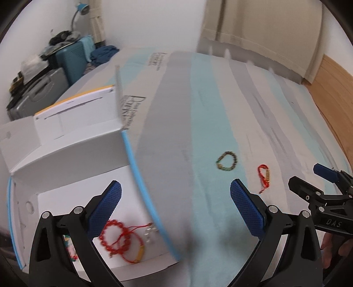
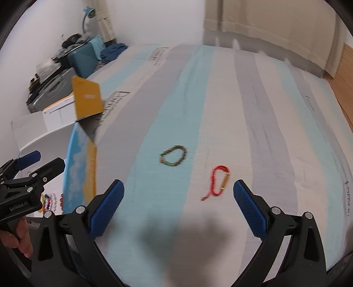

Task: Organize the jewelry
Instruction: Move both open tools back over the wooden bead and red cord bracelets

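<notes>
— Looking along the left tool (image 1: 175,208), what lies closest?

— Its two blue fingers are spread wide with nothing between them. Just under the left finger sits an open white box (image 1: 66,172) with a blue rim. On its floor lie a red bead bracelet (image 1: 111,236), a red cord bracelet with a gold tube (image 1: 136,249), and something small and clear that is too blurred to name.

— And the right tool (image 2: 178,206)?

— Also spread wide and empty, hovering over the striped bedsheet (image 2: 253,92), with its shadow on the cloth below. Just ahead of its right finger, on the sheet, lies a red cord bracelet with a gold clasp (image 2: 219,182). Farther ahead, nearer its left finger's side, is a dark beaded bracelet (image 2: 173,155) in brown and green, apart from the red one.

— Both outside the box?

— Yes, both on the bed, to the right of the box. The left tool's camera shows them too: the dark beaded one (image 1: 227,160) ahead, the red one (image 1: 264,176) to its right.

— Beyond that?

— Left of the right tool, colourful bead bracelets (image 2: 51,199) show beside the box's blue and yellow flap. Far off are suitcases (image 2: 81,59), a blue lamp (image 2: 88,13) and a curtain (image 2: 275,24).
</notes>
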`<state>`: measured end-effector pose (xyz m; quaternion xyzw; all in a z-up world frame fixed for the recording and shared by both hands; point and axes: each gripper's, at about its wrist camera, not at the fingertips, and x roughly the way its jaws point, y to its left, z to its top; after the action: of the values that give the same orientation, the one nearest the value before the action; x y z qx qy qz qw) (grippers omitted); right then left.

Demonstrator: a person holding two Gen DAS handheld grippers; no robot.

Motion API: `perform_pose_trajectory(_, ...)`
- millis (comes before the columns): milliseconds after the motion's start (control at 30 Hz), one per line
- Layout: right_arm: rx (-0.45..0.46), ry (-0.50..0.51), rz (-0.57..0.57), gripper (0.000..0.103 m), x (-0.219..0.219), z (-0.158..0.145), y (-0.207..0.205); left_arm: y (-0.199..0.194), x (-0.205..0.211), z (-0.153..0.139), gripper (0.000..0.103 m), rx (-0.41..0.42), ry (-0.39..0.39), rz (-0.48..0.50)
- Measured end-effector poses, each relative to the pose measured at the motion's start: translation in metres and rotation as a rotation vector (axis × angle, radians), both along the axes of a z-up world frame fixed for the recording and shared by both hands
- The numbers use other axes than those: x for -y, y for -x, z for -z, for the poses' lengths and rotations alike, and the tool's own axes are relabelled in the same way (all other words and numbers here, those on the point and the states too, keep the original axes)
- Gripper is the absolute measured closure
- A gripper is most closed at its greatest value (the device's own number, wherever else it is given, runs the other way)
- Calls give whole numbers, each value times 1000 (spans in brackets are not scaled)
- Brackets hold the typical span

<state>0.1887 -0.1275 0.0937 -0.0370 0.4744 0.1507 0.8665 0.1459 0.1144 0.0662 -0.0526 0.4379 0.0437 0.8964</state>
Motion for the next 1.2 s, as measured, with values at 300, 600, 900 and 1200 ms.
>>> perform_pose_trajectory(300,-32,21,75,8,45,27,-24,-45,44,26,6,-23,0,73)
perform_pose_trajectory(600,-97,45,115,8,71,77,-57,-89,72,72,6,-70,17,121)
perform_pose_trajectory(900,-157,86,101,8,68,123,-80,-122,87,111,6,-84,39,162)
perform_pose_trajectory(1200,-190,96,94,8,66,153,-95,-152,94,144,6,-120,26,168)
